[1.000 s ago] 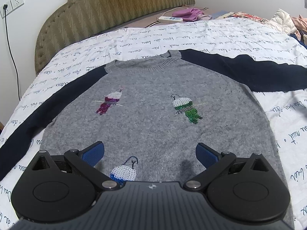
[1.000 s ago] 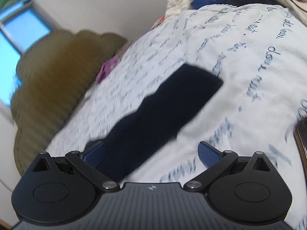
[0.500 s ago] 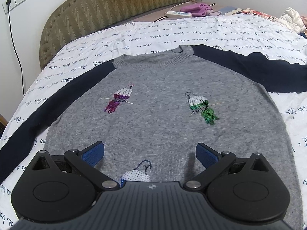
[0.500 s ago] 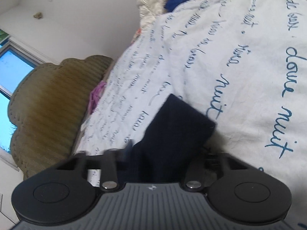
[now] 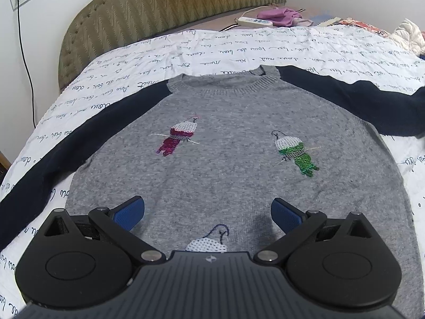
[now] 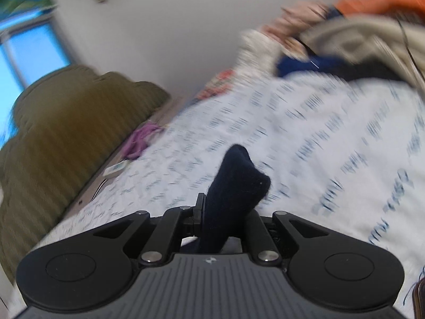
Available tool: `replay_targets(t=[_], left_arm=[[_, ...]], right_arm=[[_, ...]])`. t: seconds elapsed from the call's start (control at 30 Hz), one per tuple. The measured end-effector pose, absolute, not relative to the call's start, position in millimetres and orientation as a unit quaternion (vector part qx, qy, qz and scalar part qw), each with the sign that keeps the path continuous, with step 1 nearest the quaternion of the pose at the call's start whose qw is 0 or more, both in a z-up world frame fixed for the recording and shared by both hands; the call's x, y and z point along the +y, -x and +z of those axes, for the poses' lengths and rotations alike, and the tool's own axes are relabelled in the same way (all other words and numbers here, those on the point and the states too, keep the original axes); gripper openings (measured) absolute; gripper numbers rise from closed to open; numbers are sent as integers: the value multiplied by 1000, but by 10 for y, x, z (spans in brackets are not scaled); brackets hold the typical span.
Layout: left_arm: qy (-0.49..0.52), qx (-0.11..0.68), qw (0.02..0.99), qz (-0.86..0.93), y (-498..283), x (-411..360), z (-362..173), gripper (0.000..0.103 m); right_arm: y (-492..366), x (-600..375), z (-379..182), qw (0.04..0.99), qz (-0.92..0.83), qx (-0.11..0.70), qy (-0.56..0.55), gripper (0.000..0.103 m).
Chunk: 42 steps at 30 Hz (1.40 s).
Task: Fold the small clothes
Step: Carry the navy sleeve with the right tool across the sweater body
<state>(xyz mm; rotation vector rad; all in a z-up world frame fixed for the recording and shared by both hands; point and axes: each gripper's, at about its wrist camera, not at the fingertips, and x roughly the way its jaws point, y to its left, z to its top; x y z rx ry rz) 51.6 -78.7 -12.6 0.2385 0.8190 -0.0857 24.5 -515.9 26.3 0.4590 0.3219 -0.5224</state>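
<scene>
Our right tongs [image 6: 225,212] have just closed on the navy sleeve [image 6: 233,186] and lifted its cuff off the bed [image 6: 332,138]. Our left tongs [image 5: 207,212] gape wide over the hem, gripping nothing. The sweater [image 5: 228,159] lies flat, collar toward the headboard [image 5: 164,8], its other sleeve reaching the bed's left edge.

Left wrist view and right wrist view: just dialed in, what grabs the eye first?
In the left wrist view, a grey sweater with navy sleeves lies spread flat on the script-printed bedspread, sequin birds on its chest, and the left tongs hang open over its hem. In the right wrist view, the right tongs are clamped on a navy sleeve cuff, lifted off the bed, with the background blurred.
</scene>
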Motion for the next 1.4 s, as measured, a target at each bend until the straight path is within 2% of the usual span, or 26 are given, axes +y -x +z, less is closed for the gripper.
replay_targets(t=[0.07, 0.27, 0.93, 1.17, 1.4], left_arm=[[-111, 398, 910, -41, -516, -753, -123, 103], [-98, 398, 911, -39, -515, -622, -121, 103], [-61, 382, 922, -20, -520, -61, -11, 103], [-92, 356, 930, -13, -461, 7, 33, 103], [-64, 369, 927, 6, -501, 212, 15, 103]], right_arm=[[-411, -4772, 392, 943, -241, 165, -159, 8], [-663, -4219, 438, 957, -200, 182, -103, 8], [-1272, -2525, 87, 966, -98, 239, -9, 8], [-1513, -1995, -67, 963, -70, 259, 20, 8], [-1669, -1554, -255, 959, -40, 273, 62, 8]])
